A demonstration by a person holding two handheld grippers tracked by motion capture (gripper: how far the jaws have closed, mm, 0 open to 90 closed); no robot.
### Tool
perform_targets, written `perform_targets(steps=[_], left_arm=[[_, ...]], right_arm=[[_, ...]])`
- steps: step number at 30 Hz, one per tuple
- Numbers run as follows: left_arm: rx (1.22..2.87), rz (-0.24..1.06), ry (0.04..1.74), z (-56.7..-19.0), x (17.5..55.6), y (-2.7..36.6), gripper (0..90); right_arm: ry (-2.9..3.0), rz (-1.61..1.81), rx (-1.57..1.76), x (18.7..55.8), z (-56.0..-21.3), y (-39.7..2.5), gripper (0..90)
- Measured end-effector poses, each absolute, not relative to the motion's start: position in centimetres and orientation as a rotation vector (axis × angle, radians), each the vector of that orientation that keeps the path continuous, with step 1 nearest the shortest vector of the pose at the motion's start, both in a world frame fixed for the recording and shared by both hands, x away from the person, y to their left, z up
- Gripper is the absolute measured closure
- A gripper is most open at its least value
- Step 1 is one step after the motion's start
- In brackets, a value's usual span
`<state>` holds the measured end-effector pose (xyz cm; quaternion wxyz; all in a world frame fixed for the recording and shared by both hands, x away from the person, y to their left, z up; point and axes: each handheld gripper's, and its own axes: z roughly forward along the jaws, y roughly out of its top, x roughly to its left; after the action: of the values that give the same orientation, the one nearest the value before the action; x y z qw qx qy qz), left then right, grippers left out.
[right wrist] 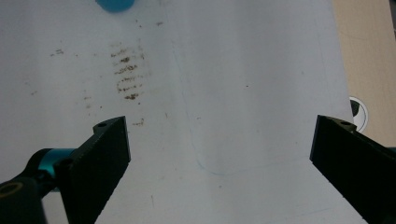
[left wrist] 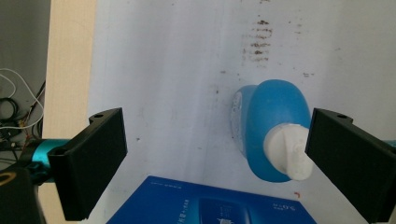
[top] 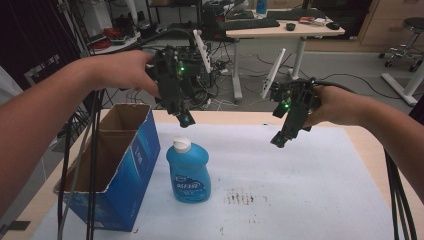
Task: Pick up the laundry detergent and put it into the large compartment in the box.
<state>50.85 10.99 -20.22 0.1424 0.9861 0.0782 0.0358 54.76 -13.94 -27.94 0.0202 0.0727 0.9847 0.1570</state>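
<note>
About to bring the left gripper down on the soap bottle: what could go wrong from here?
The left gripper hangs open above the blue bottle, but in its own view the white cap sits beside one jaw, not centred; closing could knock the upright bottle over. The open cardboard box stands close beside it, so a jaw may bump its wall.

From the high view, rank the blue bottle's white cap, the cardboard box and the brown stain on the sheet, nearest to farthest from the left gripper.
1. White cap: just below the left gripper.
2. Cardboard box: to the left, open top beside the bottle.
3. Brown stain: farthest, lower right on the white sheet.
</note>
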Motion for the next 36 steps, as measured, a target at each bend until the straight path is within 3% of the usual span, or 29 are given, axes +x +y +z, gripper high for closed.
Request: perform_targets(steps=[13,36], left_arm=[[2.864,0.006,0.193,-21.4,49.0,11.1,5.5],[2.907,-0.022,0.145,-24.8,47.1,10.0,5.5]], right_arm=[[3.055,0.474,0.234,54.5,-28.1,-14.3,4.0],[3.062,0.475,0.232,54.3,-28.5,-14.2,4.0]])
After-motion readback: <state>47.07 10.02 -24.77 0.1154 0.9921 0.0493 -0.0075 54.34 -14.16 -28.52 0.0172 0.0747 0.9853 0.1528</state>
